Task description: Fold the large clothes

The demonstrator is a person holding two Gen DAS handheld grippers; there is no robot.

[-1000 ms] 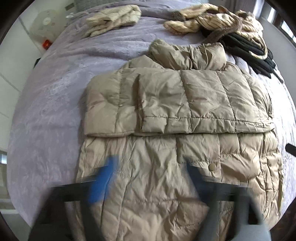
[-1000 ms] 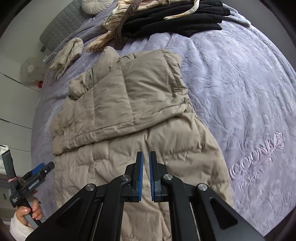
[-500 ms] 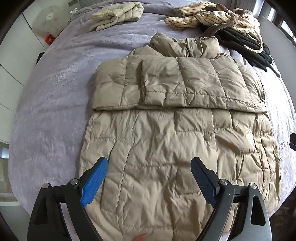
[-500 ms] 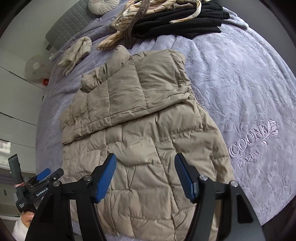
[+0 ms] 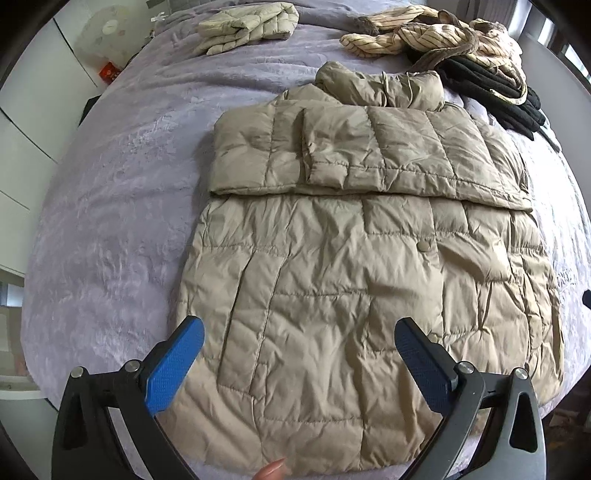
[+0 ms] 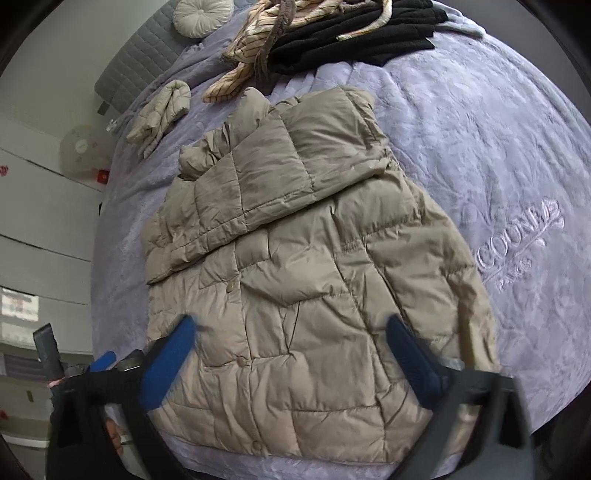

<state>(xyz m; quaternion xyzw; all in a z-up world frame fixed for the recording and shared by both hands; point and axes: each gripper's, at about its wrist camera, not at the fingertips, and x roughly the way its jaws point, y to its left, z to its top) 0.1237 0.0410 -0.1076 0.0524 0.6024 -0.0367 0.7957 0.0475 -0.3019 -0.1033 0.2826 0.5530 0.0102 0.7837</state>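
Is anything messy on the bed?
Yes. The striped clothes and black clothes lie in a tangled heap at the far end, unfolded. The tan puffer coat lies flat, sleeves folded across.

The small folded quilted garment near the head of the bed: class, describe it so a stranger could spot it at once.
Start from the lilac bedspread and the big tan puffer jacket spread across it. Look past the jacket's collar toward the headboard side: the small folded quilted garment lies there alone. It is paler, cream rather than tan, and far smaller than the striped-and-black clothes pile beside it.
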